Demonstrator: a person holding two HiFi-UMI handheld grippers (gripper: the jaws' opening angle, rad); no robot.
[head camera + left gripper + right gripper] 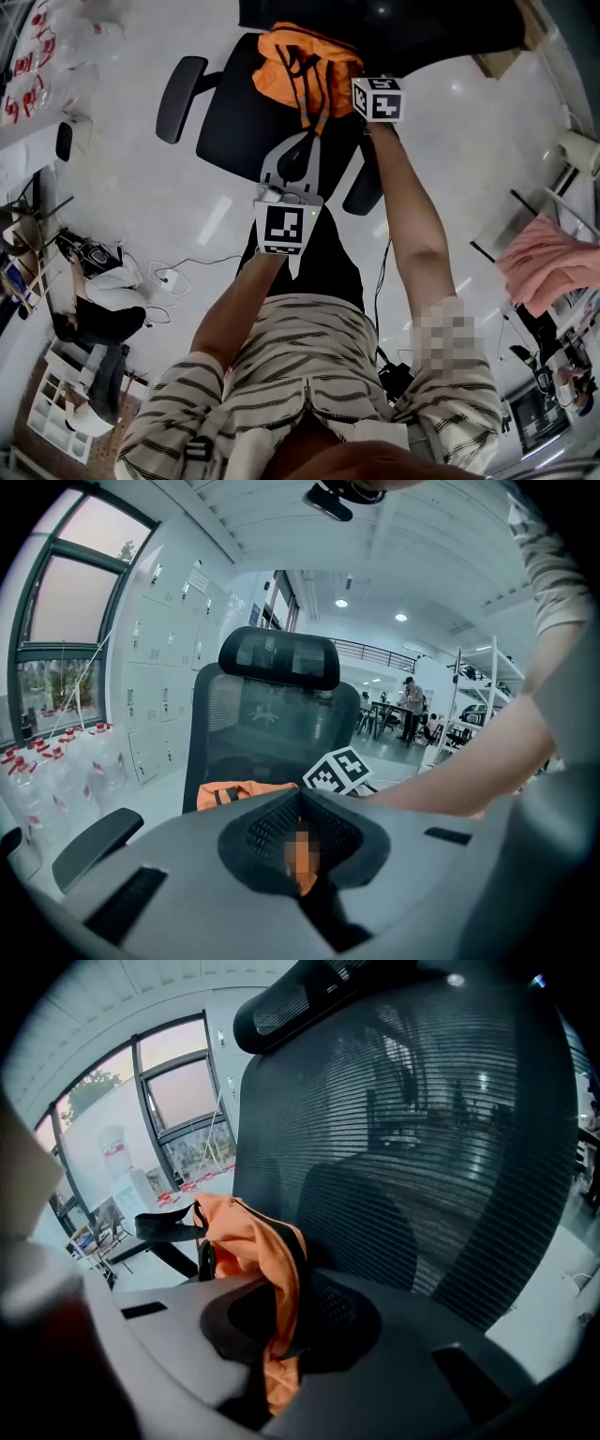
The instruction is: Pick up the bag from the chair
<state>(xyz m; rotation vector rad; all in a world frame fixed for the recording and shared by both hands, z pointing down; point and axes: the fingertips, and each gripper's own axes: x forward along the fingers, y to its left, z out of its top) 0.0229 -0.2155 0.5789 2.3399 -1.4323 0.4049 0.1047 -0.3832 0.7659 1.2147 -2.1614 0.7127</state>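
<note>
- As seen from above, heaped at the rear of the chair [234, 122] seat, close under the backrest: orange bag [305, 61], black straps trailing toward the seat's front edge.
- Clamped on a fold of that orange fabric: right gripper [281, 1335], jaws drawn together, cloth spilling out above and below them.
- Just behind that grip, filling most of the right gripper view: backrest mesh [422, 1147], little room left on that side.
- Reaching in over the seat's right side, at the bag's right edge, forearm stretched out straight.
- Closed too: left gripper [302, 850], a strip of orange pinched between its jaws; strap or cloth, cannot tell, a blurred patch lying over it.
- Held over the middle of the seat, nearer the front edge than its partner, in line with the trailing straps.
- Flanking the seat: one armrest [180, 98] well clear on the left, the other armrest just beside the right forearm.
- Open pale floor [122, 187] left of the chair and toward its front.
- Farther out: cables [173, 277] on the floor near the person's left side; pink cloth [544, 262] well apart on the right.
</note>
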